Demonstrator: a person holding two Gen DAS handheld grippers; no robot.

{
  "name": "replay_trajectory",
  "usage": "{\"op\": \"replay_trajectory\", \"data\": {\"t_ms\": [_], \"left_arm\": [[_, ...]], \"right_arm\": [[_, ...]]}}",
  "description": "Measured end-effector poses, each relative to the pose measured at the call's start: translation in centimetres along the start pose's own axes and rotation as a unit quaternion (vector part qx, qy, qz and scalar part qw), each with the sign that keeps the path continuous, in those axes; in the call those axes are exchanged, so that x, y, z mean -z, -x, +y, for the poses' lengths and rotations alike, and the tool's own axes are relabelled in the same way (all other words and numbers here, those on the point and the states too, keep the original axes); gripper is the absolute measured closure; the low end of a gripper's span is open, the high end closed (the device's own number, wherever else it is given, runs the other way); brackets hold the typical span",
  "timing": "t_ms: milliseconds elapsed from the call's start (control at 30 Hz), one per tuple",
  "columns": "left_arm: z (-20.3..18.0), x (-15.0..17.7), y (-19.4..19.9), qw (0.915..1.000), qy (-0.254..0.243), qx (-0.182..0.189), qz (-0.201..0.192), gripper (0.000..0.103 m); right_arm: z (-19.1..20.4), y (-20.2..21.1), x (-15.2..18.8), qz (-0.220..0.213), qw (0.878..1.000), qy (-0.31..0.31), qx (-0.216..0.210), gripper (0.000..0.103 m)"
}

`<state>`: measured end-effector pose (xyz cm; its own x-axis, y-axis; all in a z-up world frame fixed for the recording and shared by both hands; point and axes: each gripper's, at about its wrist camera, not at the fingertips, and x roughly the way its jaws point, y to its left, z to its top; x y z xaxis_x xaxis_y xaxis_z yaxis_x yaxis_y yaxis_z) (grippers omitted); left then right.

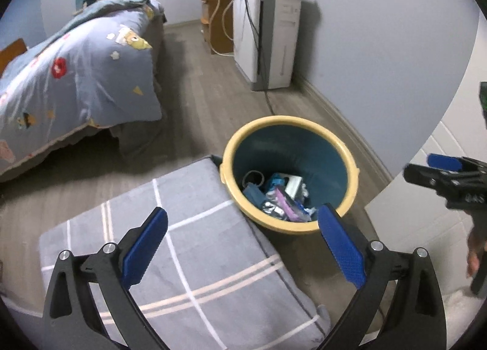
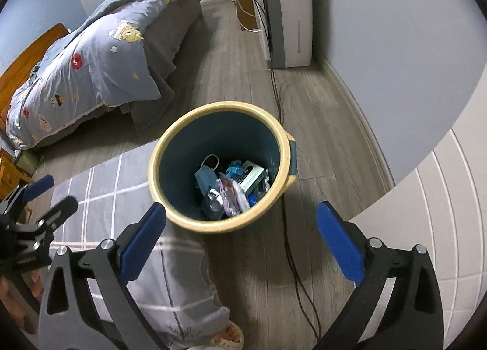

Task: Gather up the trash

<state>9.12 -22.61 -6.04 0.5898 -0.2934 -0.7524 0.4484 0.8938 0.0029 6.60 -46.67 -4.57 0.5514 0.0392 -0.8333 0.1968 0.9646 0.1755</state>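
Room: wood floor (image 2: 240,82), pale walls, a skirting board along the wall.
Bed (image 1: 76,76): far left, under a blue cartoon-print quilt that hangs over its near edge.
White appliance (image 1: 268,33): upright against the far wall, with a dark cable (image 2: 289,243) trailing from it across the floor past the bin.
Grey checked cloth (image 1: 188,252): a large padded surface in the foreground, its corner just beside the bin.
Bin (image 2: 170,143): round, yellow rim, dark blue inside, standing upright on the floor between the checked cloth and the wall.
Trash (image 2: 231,188): lying at the bottom of the bin, a loose pile of wrappers, a small box and what may be a blue face mask; the details are hard to make out.
Left gripper (image 1: 243,246): above the checked cloth and the bin's near rim, blue pads spread wide, nothing between them.
Right gripper (image 2: 240,243): above the bin's near rim, pads likewise spread wide and empty.
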Motion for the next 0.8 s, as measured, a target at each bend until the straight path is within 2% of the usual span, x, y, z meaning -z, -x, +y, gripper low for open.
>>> {"op": "replay_trajectory", "data": {"t_ms": [67, 233, 800], "left_arm": [[-0.2, 0.3, 0.0, 0.9999, -0.004, -0.015, -0.006, 0.005], [0.1, 0.7, -0.3, 0.9999, -0.003, -0.012, -0.007, 0.005], [0.4, 1.2, 0.7, 0.9996, -0.007, -0.021, -0.017, 0.005]], "right_arm": [[0.1, -0.3, 0.3, 0.013, 1.0, -0.003, -0.007, 0.006], [0.6, -0.3, 0.7, 0.019, 1.0, 0.006, 0.0, 0.006], [1.3, 1.0, 0.8, -0.005, 1.0, 0.015, 0.014, 0.006]]}}
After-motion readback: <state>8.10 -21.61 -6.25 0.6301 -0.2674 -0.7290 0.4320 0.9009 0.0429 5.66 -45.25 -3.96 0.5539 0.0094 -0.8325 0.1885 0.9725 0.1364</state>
